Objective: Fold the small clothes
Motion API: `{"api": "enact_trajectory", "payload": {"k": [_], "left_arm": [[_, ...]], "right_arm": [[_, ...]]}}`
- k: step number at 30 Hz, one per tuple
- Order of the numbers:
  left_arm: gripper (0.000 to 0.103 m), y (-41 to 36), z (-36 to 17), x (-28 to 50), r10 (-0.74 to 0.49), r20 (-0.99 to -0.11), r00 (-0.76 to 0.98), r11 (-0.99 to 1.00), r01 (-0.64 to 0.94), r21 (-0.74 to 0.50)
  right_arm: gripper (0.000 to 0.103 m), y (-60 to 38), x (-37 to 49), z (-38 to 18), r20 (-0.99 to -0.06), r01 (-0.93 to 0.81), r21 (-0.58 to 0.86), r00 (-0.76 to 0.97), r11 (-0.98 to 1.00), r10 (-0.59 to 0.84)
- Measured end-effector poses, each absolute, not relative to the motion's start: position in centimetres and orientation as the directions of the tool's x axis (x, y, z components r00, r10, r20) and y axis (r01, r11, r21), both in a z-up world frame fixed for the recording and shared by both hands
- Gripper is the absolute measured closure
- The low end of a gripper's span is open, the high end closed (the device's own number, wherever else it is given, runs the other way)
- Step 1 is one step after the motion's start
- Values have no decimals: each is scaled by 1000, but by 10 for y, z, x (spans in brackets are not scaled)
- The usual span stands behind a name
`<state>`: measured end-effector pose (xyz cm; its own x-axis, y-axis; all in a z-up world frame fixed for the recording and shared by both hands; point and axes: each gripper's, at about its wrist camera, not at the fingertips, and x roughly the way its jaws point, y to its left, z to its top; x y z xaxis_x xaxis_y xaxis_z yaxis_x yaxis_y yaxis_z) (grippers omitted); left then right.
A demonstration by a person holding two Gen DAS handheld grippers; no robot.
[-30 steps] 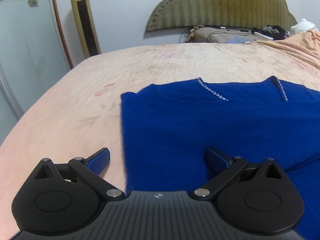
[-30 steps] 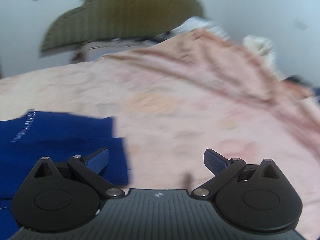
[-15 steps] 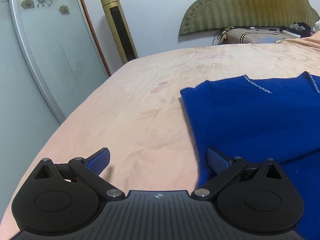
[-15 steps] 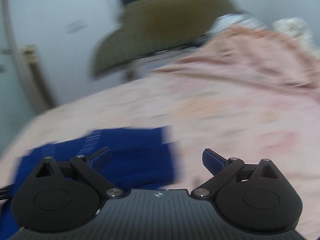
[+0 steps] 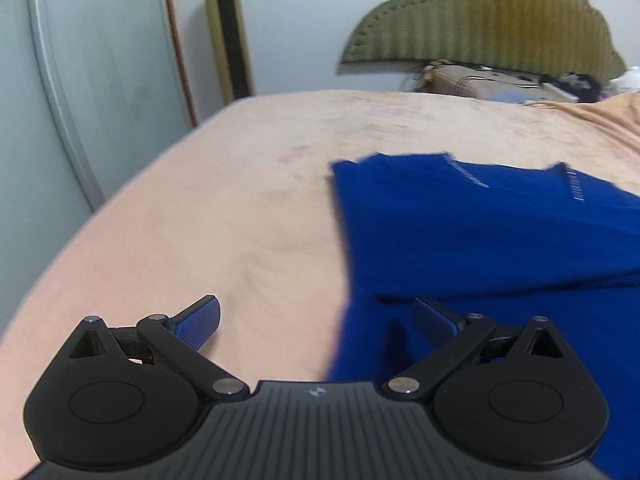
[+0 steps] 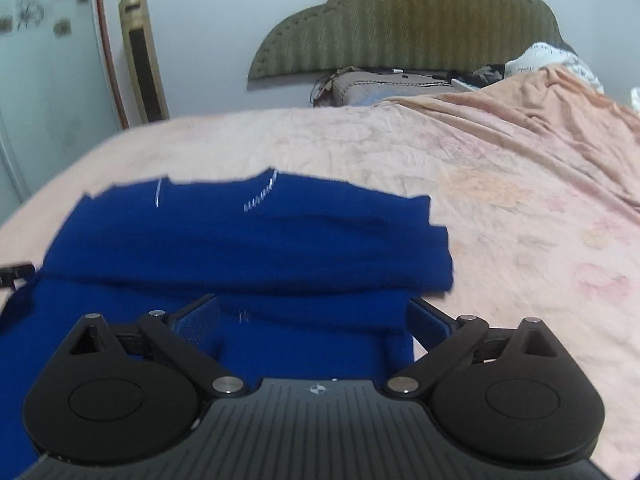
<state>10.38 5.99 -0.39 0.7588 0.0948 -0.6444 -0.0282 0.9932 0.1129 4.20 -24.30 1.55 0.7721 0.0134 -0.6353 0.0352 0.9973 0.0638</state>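
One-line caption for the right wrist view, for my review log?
Open right gripper poised over a royal-blue knit garment lying partly folded on a peach floral bedsheet.

We are holding the right hand-held gripper (image 6: 312, 312) wide apart over the folded blue garment (image 6: 248, 236), which is lying on the pink bed (image 6: 500, 200).

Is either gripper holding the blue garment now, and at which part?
Nothing is held. Both the left gripper and right gripper are open above the blue garment.
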Motion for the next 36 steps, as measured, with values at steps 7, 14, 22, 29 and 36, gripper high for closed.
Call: {"api": "enact_trajectory", "payload": {"k": [7, 14, 22, 29, 36], "left_arm": [[0, 32, -13, 69, 58, -684, 727, 993, 30, 115], [0, 21, -18, 44, 54, -703, 709, 993, 32, 109], [0, 17, -19, 19, 59, -711, 701, 992, 37, 119], [0, 13, -17, 3, 56, -715, 697, 993, 35, 112], [0, 5, -18, -9, 64, -706, 705, 990, 46, 136]], "right_arm": [[3, -235, 10, 7, -656, 12, 122, 751, 992, 72], [3, -229, -12, 1, -663, -1, 146, 742, 989, 98], [7, -229, -38, -2, -658, -42, 207, 734, 977, 171], [6, -227, -59, -6, -671, -54, 222, 716, 974, 192], [5, -223, -77, -5, -665, -63, 202, 724, 977, 184]]}}
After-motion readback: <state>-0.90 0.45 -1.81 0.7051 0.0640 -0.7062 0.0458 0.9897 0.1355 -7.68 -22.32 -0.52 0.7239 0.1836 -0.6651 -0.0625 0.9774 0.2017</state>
